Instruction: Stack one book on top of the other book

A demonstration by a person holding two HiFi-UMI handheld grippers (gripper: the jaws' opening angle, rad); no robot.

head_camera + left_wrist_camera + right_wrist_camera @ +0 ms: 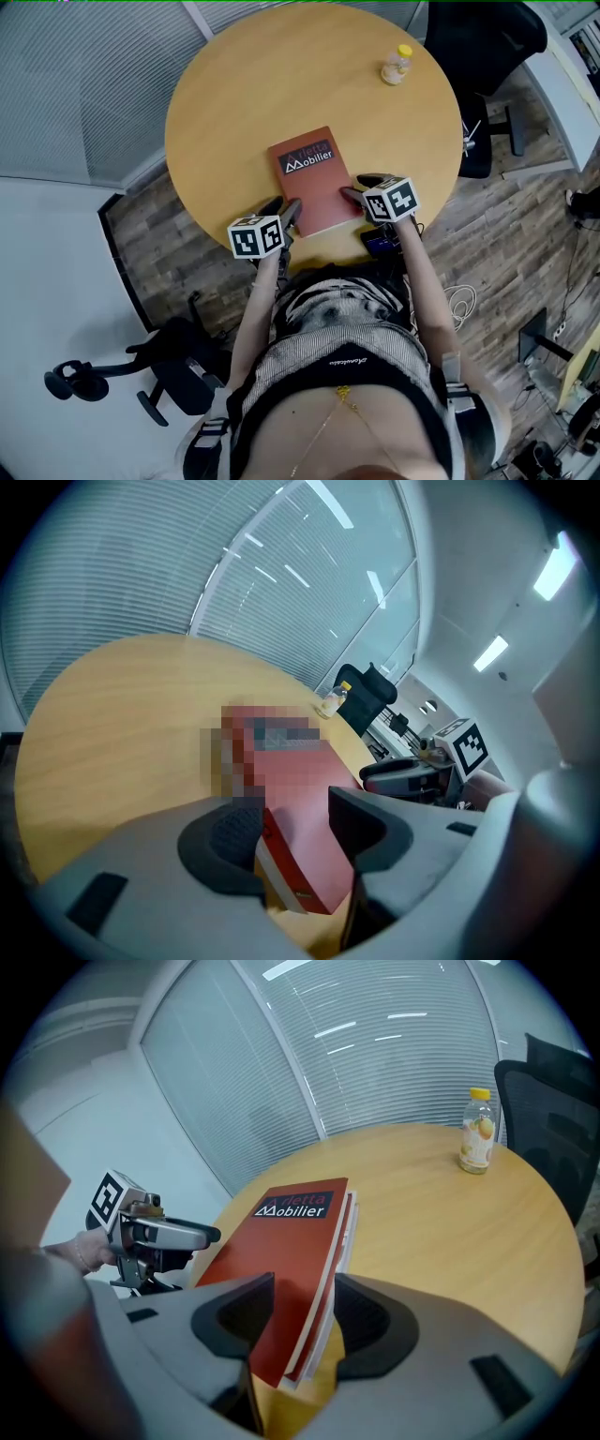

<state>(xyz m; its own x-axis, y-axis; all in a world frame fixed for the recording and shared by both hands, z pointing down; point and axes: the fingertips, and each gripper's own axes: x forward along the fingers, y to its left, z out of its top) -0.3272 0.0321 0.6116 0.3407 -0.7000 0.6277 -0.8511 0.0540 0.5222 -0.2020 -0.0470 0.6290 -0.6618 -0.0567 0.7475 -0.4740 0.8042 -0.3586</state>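
A red book (314,178) titled "Mobilier" lies flat near the front edge of the round wooden table (244,94). In the right gripper view it (281,1241) rests on a second red book, whose page edges (339,1241) stick out along its right side. My left gripper (284,211) stands at the stack's near left corner. Its jaws are open with that corner (300,855) between them. My right gripper (361,187) is at the near right corner, jaws also open and straddling the stack's corner (300,1312) with a gap at the right pad.
A small bottle with a yellow cap (397,66) stands at the table's far right. A black office chair (483,47) is behind the table on the right, and another (141,370) sits on the floor at lower left. Blinds cover the window wall.
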